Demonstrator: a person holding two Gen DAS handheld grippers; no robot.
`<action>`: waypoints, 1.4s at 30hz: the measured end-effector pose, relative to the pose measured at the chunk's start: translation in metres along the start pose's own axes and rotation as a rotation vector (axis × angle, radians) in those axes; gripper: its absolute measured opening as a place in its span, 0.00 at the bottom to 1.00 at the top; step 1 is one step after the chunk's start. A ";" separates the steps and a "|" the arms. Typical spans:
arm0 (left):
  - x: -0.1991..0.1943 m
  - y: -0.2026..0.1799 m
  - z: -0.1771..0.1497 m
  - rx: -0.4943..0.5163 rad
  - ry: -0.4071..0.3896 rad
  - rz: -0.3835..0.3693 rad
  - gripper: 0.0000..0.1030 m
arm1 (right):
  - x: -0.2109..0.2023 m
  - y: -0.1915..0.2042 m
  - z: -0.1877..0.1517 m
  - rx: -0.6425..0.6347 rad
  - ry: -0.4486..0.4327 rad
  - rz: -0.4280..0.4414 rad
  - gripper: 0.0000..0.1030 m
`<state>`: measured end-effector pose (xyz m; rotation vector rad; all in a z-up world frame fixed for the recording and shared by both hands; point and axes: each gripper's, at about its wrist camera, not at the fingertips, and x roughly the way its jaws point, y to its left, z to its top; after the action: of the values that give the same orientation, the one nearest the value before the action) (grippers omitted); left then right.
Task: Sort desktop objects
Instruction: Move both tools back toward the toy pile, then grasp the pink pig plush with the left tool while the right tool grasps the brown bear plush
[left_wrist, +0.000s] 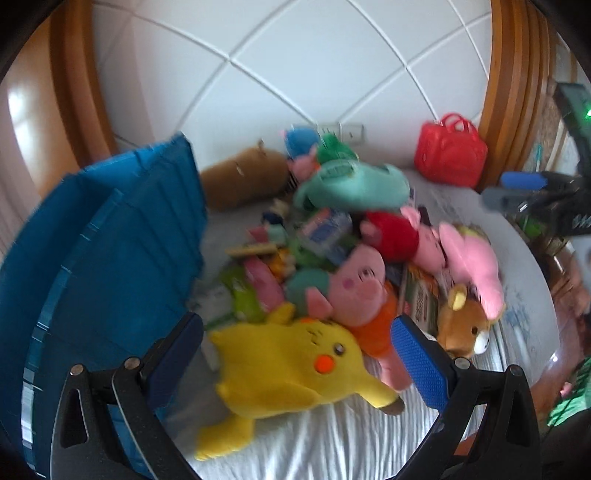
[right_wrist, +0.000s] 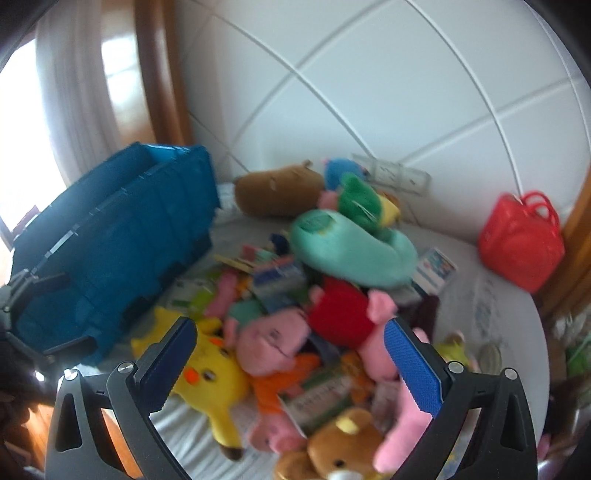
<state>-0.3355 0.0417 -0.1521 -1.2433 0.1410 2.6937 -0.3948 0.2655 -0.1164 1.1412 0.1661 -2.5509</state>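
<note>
Nearest the left wrist camera, the left tongs (left_wrist: 297, 363) are standing wide apart and gripping nothing, their blue pads framing a yellow plush (left_wrist: 291, 363) that is lying on its side on the white cloth of the surface (left_wrist: 332, 443). The right tongs (right_wrist: 290, 365) are likewise spread wide and empty, hovering over the near edge of the toy pile; in the left view they are showing at the far right (left_wrist: 517, 188), well apart from the left pair. Just beyond the yellow plush, a pink pig plush in orange (left_wrist: 364, 284) is resting against it, with a brown bear plush (left_wrist: 467, 325) lying to the right and a pink plush (left_wrist: 471, 258) touching the bear's head. In the middle of the heap, small boxes and cards are lying jumbled, too blurred to tell apart, beside a pig plush in red (left_wrist: 395, 230). A teal plush (left_wrist: 354, 186) is sitting on top of the pile. To the left, a blue crate (left_wrist: 110, 251) is standing on the surface beside the toys. Farther back, a brown log-shaped plush (left_wrist: 243, 177) is lying near the white tiled wall (left_wrist: 295, 55), and a red basket (left_wrist: 448, 153) is sitting in the far right corner.
</note>
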 end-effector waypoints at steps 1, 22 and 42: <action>0.011 -0.006 -0.006 0.000 0.018 0.000 1.00 | -0.001 -0.011 -0.006 0.010 0.009 -0.004 1.00; 0.169 -0.073 0.004 0.050 0.125 -0.043 1.00 | 0.007 -0.112 -0.081 0.118 0.147 -0.073 1.00; 0.230 -0.092 0.016 0.090 0.212 -0.028 0.62 | 0.025 -0.161 -0.099 0.221 0.229 -0.143 1.00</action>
<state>-0.4762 0.1606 -0.3179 -1.4875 0.2668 2.4964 -0.3972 0.4332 -0.2068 1.5581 0.0202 -2.6051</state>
